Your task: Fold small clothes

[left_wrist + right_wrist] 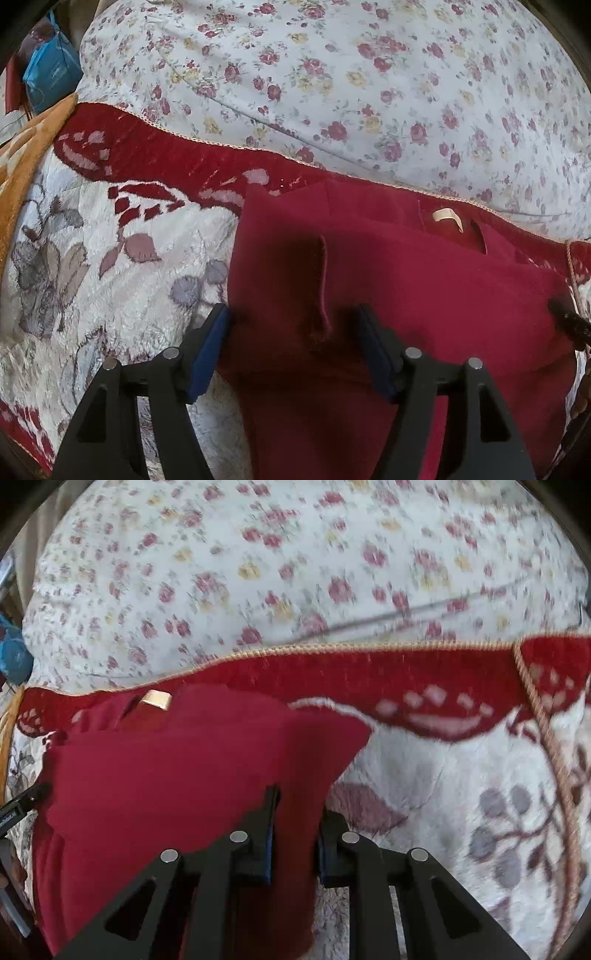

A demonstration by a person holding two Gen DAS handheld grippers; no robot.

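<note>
Two grippers work one dark red garment, which lies on my plush blanket (white pile, grey and mauve leaves, red border with a corded edge). Beyond the border, toward twelve o'clock in both views, I see a floral sheet. In the left wrist view the garment fills the field from the centre to four o'clock; a cream label sits on it near one o'clock, beside a short slit. My left gripper stands with its jaws spread wide: the left blue pad is at the garment's left edge, the other rests over the cloth, and a raised fold runs between them, not pinched. At three o'clock the tip of the other tool shows. In the right wrist view (slightly blurred) the garment spreads from centre to nine o'clock. My right gripper has its jaws drawn close together on the garment's right edge, cloth passing between the pads.
</note>
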